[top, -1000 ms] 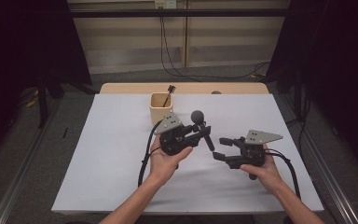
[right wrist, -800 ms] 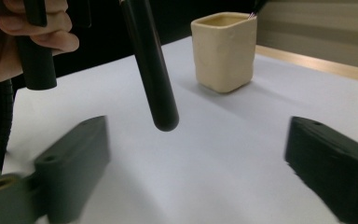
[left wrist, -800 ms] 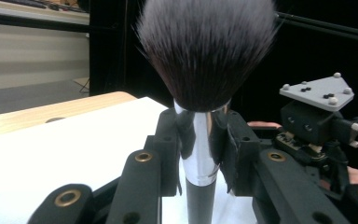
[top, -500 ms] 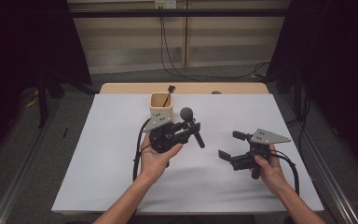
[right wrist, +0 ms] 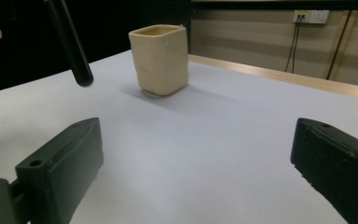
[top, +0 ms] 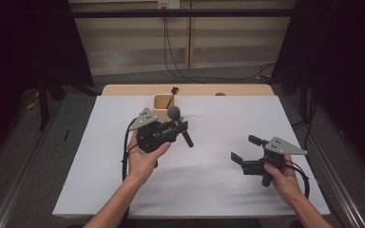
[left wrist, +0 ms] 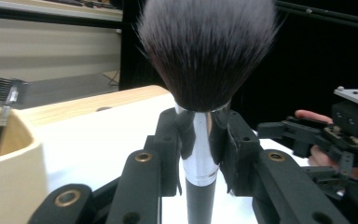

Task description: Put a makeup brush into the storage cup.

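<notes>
A makeup brush (top: 174, 113) with a dark fluffy head, silver ferrule and black handle is clamped in my left gripper (top: 180, 127), just in front of a beige square cup (top: 161, 102). In the left gripper view the pads press on the brush (left wrist: 205, 51) at its ferrule, head pointing up, left gripper (left wrist: 200, 135) shut on it. My right gripper (top: 243, 147) is open at the right, well apart from the brush. Its jaws have just been opening and nothing is between them. In the right gripper view the gripper (right wrist: 196, 163) faces the cup (right wrist: 161, 58) and the brush's handle end (right wrist: 72, 46).
A small comb-tipped brush (top: 173, 91) leans in the cup (left wrist: 4, 158). White paper (top: 209, 190) covers the wooden table, whose bare back edge (top: 195, 89) lies behind the cup. Dark curtains hang on both sides; cables run down the back wall.
My left hand carried the brush leftward and back toward the cup. The right gripper opened, came away from the brush handle and drew off to the right.
</notes>
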The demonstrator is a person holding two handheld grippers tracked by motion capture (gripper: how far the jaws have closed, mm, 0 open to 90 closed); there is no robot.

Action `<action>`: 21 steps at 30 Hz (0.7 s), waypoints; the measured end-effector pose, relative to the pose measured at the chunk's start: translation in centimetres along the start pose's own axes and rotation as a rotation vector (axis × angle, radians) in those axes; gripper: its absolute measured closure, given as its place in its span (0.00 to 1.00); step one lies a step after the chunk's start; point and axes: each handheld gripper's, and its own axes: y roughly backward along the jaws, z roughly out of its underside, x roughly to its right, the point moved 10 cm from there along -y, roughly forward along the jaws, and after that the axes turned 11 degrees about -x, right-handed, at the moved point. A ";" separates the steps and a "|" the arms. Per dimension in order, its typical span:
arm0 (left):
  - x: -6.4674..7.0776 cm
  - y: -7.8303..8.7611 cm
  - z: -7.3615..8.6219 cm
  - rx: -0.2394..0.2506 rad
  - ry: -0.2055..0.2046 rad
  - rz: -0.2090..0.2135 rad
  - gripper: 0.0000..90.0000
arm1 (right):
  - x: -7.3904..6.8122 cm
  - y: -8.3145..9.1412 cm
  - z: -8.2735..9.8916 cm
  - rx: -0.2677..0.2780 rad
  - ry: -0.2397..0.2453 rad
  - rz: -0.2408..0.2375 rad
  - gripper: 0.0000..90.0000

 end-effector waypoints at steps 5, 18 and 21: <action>-1.6 1.1 -0.1 -0.017 0.016 -0.028 0.79 | 0.7 1.1 0.4 0.018 -0.011 0.056 0.02; -5.0 3.6 -0.8 -0.020 0.027 -0.103 0.78 | 1.3 3.2 2.2 0.010 -0.032 0.163 0.01; -5.8 4.0 -1.4 -0.022 0.023 -0.123 0.78 | 1.1 3.6 2.5 0.016 -0.046 0.172 0.00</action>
